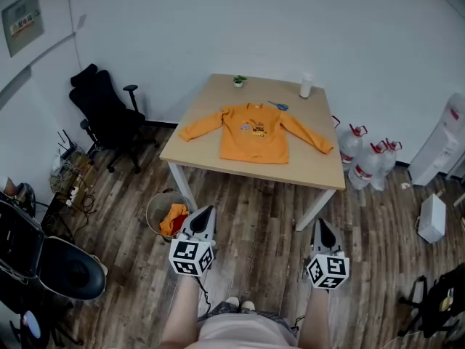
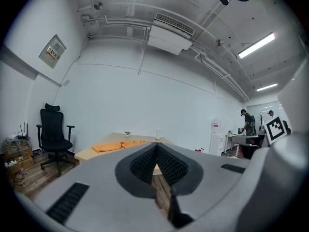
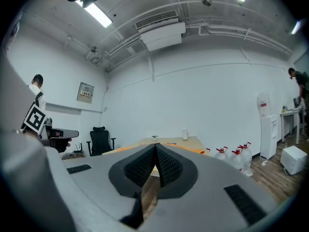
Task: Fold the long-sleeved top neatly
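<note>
An orange long-sleeved top [image 1: 254, 133] lies spread flat on the wooden table [image 1: 211, 100], both sleeves stretched out to the sides. It shows as a thin orange strip [image 2: 113, 146] in the left gripper view. My left gripper [image 1: 204, 211] and right gripper [image 1: 323, 226] hang over the floor well short of the table, both pointing level toward it. Each has its jaws shut with nothing between them. In the gripper views the left gripper [image 2: 156, 146] and right gripper [image 3: 155, 146] show ribbed pads pressed together.
On the table's far side stand a small plant [image 1: 239, 81], a white cup [image 1: 306, 86] and blue scissors [image 1: 278, 105]. A black office chair [image 1: 109, 115] is left, a basket with orange cloth [image 1: 169, 214] by the table leg, water bottles [image 1: 367, 162] on the right.
</note>
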Motion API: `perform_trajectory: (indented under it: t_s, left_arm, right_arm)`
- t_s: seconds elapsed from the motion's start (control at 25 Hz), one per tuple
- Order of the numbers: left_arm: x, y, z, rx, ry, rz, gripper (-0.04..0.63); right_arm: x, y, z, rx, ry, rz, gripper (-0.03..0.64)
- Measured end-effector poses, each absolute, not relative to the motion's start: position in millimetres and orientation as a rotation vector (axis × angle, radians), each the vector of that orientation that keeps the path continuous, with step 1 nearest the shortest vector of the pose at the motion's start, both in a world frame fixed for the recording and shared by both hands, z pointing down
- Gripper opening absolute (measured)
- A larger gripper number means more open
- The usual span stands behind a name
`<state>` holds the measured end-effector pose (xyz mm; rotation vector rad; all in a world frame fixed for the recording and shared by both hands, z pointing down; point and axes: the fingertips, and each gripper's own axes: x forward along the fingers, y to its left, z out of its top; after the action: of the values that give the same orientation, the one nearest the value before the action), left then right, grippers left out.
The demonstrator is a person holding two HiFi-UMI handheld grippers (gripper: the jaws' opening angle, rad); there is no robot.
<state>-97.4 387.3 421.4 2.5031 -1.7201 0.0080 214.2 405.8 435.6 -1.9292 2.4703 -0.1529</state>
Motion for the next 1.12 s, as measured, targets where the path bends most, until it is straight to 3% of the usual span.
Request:
perform_trajectory:
  t_s: [0.32, 0.68, 0.84, 0.96, 1.12]
  left_arm:
    - [-96.5, 390.5, 417.3, 2.508, -1.705, -0.047, 0.029]
    - [-101.0, 394.4, 405.9, 2.584, -1.603, -0.174, 0.358]
    - [-108.4, 391.7, 413.4, 2.588, -1.593, -0.153, 0.441]
    - [-115.4, 387.5, 415.6, 2.583, -1.606, -0.148, 0.462]
    - [-122.0, 380.4, 413.1, 2.600, -1.587, -0.155, 0.474]
  right_arm:
    - [213.8, 410.7, 422.9, -1.948, 2.494, -0.018, 0.009]
    - [212.7, 409.1, 411.4, -1.807, 2.352, -0.141, 0.475]
    - [197.9, 406.7, 422.7, -1.794, 2.398, -0.184, 0.550]
    - [192.3, 404.1, 427.4, -1.797, 2.402, -0.208, 0.589]
    - [182.9, 403.2, 427.3, -1.805, 2.407, -0.204, 0.592]
